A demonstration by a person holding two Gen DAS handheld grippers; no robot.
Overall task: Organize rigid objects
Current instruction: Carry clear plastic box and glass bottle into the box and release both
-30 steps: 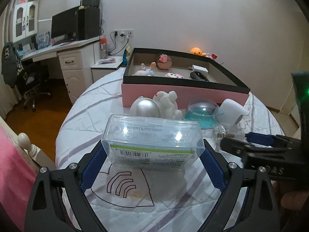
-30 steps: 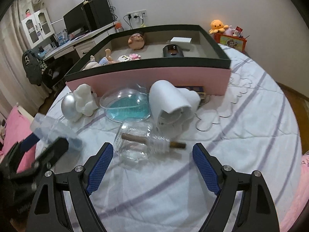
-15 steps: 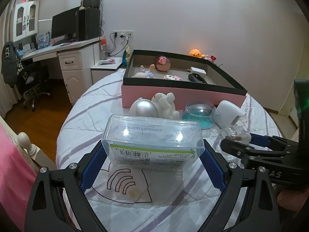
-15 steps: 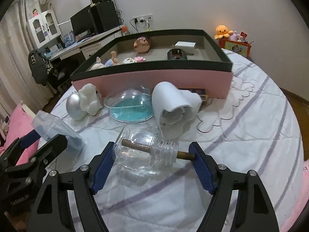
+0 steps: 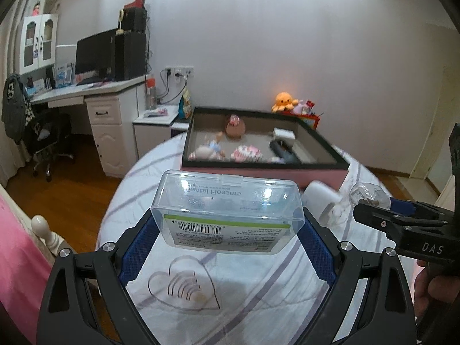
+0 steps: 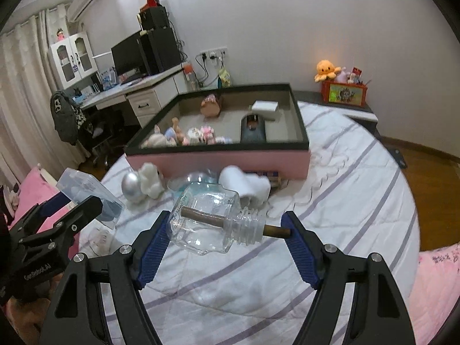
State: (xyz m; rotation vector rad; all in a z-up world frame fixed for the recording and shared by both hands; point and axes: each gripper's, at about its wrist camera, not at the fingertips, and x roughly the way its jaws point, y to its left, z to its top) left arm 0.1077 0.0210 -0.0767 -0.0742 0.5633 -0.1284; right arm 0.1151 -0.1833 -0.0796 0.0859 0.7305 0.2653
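Observation:
My left gripper [image 5: 227, 225] is shut on a clear plastic flosser box [image 5: 227, 201] and holds it above the striped white sheet [image 5: 258, 287]. My right gripper [image 6: 227, 221] is shut on a glass bottle [image 6: 207, 221] lying sideways, with a brown stick [image 6: 201, 215] poking out of its neck. The bottle hangs clear of the sheet. Beyond both stands a pink storage box with a black rim [image 6: 218, 161], holding small toys and a white block. In the left wrist view the bottle [image 5: 368, 194] shows at the right, and the pink box [image 5: 258, 176] is ahead.
In front of the pink box lie a silver ball [image 6: 130, 185], a white figurine [image 6: 149, 178], a clear blue dome [image 6: 198, 179] and a white heart-shaped piece [image 6: 247, 184]. A clear heart cutout [image 5: 184, 287] lies under the left gripper. A desk [image 5: 109, 92] stands at the far left.
The right gripper's jaws closed on the glass bottle and lifted it off the sheet. Both grippers rose, so the pink box and the toys now sit lower and farther away.

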